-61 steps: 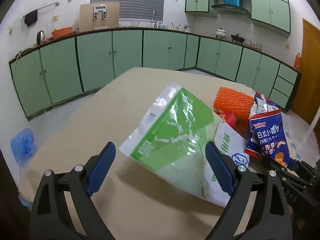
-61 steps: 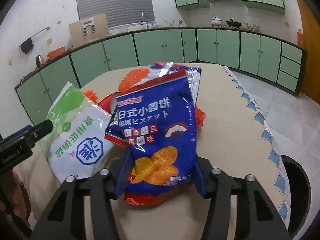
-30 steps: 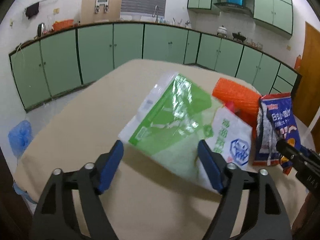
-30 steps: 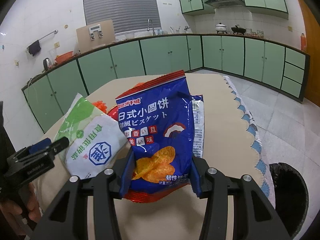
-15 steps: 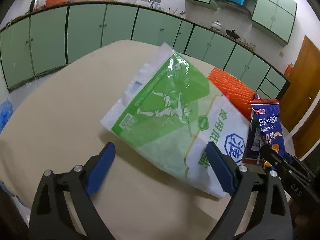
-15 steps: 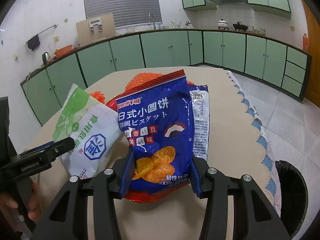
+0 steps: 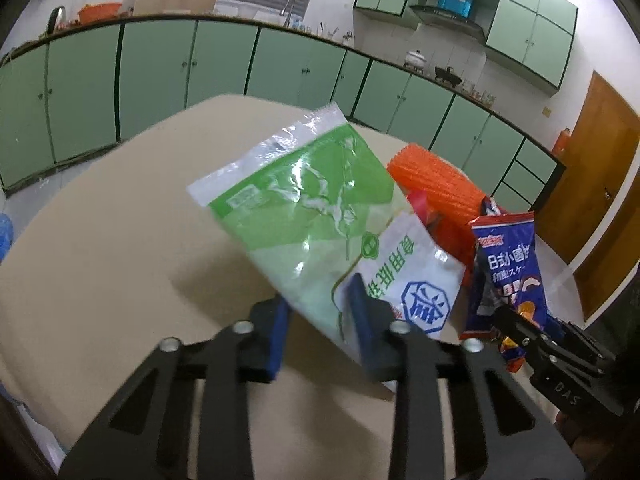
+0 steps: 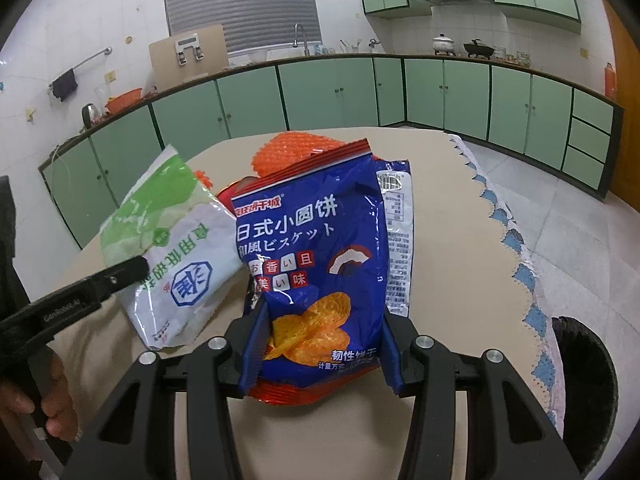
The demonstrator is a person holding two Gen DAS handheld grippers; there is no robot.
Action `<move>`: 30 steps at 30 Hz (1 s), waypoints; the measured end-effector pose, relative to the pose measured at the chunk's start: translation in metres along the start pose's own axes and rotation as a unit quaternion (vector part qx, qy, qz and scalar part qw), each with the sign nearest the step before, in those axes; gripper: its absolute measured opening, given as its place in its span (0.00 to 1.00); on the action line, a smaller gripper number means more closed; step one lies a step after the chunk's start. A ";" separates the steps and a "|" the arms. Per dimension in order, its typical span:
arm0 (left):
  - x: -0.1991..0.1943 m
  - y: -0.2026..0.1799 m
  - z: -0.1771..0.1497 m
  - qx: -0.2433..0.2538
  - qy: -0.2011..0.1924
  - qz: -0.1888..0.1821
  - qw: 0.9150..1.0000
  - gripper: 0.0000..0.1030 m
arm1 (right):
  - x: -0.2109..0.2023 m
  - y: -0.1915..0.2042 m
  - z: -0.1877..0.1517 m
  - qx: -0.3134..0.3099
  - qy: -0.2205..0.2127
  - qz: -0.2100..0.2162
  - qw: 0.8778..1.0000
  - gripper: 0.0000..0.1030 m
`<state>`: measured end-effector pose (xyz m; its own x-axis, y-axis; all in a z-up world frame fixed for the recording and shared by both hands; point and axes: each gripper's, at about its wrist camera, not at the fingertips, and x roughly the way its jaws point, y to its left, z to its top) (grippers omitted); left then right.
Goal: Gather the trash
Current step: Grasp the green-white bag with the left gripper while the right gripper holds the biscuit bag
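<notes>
- Table (image 8: 460, 216): my trash is piled mid-cloth; the black bin (image 8: 580, 392) waits beside its right edge.
- Green-and-white bag (image 7: 320, 216): my left gripper (image 7: 316, 320) is pinched onto its near edge, so it lifts clear.
- Blue snack bag (image 8: 320, 256): my right gripper (image 8: 322, 344) is clamped across its bottom, holding it upright for dropping.

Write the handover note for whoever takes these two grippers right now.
Left gripper: shut on the green bag, pinching its near edge, bag lifted at a tilt.
Right gripper: shut on the blue bag, held upright.
On the table: orange net and a red wrapper behind the bags.
Bin: on the floor by the table's right edge, in the right wrist view.
Done: both bags gripped.
Left: drop both in the bin, probably the blue bag first, then fetch the net and wrapper.
</notes>
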<state>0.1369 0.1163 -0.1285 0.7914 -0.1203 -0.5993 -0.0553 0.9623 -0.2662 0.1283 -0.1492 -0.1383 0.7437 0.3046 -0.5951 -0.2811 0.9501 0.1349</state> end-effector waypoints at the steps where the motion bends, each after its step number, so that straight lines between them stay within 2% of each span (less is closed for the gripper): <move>1: -0.003 -0.001 0.002 0.000 -0.004 -0.003 1.000 0.20 | 0.000 0.001 0.001 0.000 -0.001 0.000 1.000 0.47; 3: -0.011 -0.004 0.002 -0.002 -0.013 -0.007 1.000 0.13 | -0.004 0.002 0.003 -0.001 -0.006 0.002 1.000 0.47; 8: -0.030 -0.007 0.008 -0.007 -0.039 -0.010 0.999 0.07 | -0.017 0.004 0.010 -0.001 -0.026 0.008 1.000 0.47; 12: -0.048 -0.024 0.014 0.015 -0.068 -0.015 0.997 0.05 | -0.031 0.004 0.020 0.000 -0.043 0.015 0.999 0.47; 18: -0.054 -0.058 0.018 0.058 -0.084 -0.030 0.994 0.05 | -0.044 -0.006 0.031 0.018 -0.059 0.015 0.998 0.46; 22: -0.045 -0.068 0.011 0.065 -0.067 -0.042 0.995 0.05 | -0.047 -0.013 0.029 0.022 -0.057 0.006 0.998 0.46; 25: -0.033 -0.066 0.005 0.063 -0.043 -0.033 0.996 0.06 | -0.046 -0.017 0.026 0.024 -0.050 -0.002 0.998 0.46; 28: -0.022 -0.063 0.000 0.062 -0.027 -0.016 0.998 0.18 | -0.045 -0.021 0.023 0.026 -0.044 -0.007 0.999 0.46; 30: -0.017 -0.061 -0.002 0.063 -0.018 -0.009 0.998 0.43 | -0.043 -0.022 0.021 0.028 -0.040 -0.008 0.999 0.46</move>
<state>0.1259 0.0596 -0.1034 0.8126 -0.1313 -0.5679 0.0341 0.9833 -0.1787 0.1152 -0.1813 -0.0990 0.7949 0.2908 -0.5325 -0.2353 0.9567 0.1713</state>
